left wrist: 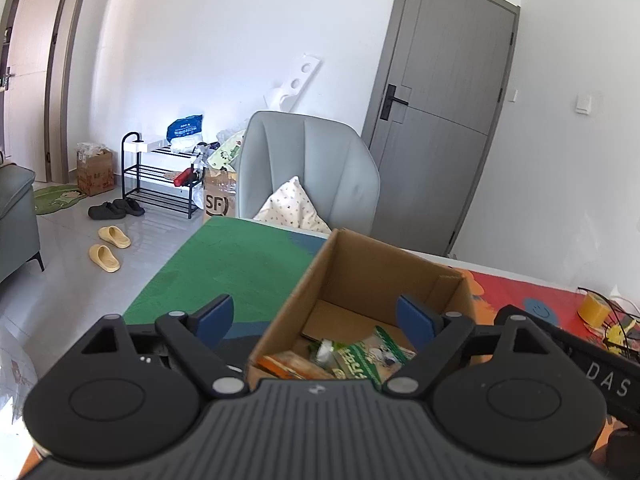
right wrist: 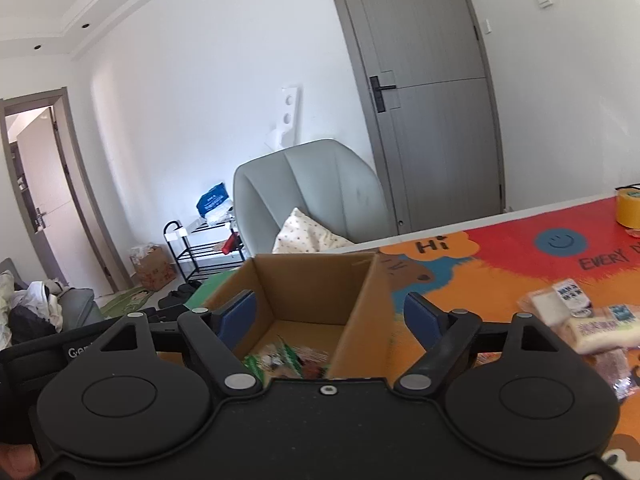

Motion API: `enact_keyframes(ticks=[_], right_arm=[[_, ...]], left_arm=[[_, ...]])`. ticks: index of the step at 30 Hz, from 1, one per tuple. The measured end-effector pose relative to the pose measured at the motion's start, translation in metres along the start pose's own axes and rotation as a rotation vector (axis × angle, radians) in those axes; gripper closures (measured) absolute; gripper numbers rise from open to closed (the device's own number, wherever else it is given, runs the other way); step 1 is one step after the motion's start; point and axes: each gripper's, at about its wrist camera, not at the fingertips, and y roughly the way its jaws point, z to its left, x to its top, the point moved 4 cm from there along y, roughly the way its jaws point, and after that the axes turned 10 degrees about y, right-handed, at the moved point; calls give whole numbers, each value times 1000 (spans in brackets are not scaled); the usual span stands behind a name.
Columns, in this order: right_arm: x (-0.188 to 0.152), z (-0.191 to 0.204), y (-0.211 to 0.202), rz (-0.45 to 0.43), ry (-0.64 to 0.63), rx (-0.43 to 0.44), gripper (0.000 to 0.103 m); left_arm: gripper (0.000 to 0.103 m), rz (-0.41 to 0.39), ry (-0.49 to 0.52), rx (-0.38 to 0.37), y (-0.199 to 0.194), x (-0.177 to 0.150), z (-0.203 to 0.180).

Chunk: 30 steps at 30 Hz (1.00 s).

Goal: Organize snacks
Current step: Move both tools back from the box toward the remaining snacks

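Observation:
An open cardboard box (left wrist: 360, 276) stands on the colourful table mat, with snack packets (left wrist: 360, 356) lying on its bottom, a green-and-white one on top. My left gripper (left wrist: 316, 316) is open above the box's left wall, one blue pad outside and one inside, nothing pressed between them. In the right wrist view the same box (right wrist: 312, 280) shows its packets (right wrist: 288, 356). My right gripper (right wrist: 330, 316) is open over the box's right wall and holds nothing. More wrapped snacks (right wrist: 580, 320) lie on the mat to its right.
A grey chair (left wrist: 308, 164) with a spotted pillow stands behind the table's far edge. A yellow tape roll (right wrist: 628, 208) sits at the far right of the mat (right wrist: 500, 256). A shoe rack, cartons and slippers are on the floor to the left. A closed grey door (left wrist: 440, 100) is behind.

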Motion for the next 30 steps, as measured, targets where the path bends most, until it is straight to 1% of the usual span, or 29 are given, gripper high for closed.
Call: enact_keyframes(ticks=[12, 13, 16, 19, 20, 26, 30], right_arm=[[0, -52, -38, -45, 57, -96, 12], [1, -56, -42, -50, 60, -104, 11], [1, -69, -50, -65, 69, -127, 5], [3, -84, -58, -77, 84, -148, 3], [3, -88, -60, -80, 88, -153, 0], [3, -115, -76, -104, 110, -188, 0], [4, -130, -84, -119, 120, -218, 0]], left_arm=[[9, -4, 64, -45, -10, -10, -47], [7, -9, 72, -44, -11, -11, -51], [3, -32, 98, -43, -16, -12, -63], [2, -28, 118, -60, -17, -15, -77], [1, -27, 124, -68, -17, -16, -81], [1, -32, 153, -116, -20, -20, -103], [1, -33, 167, -135, -20, -22, -116]])
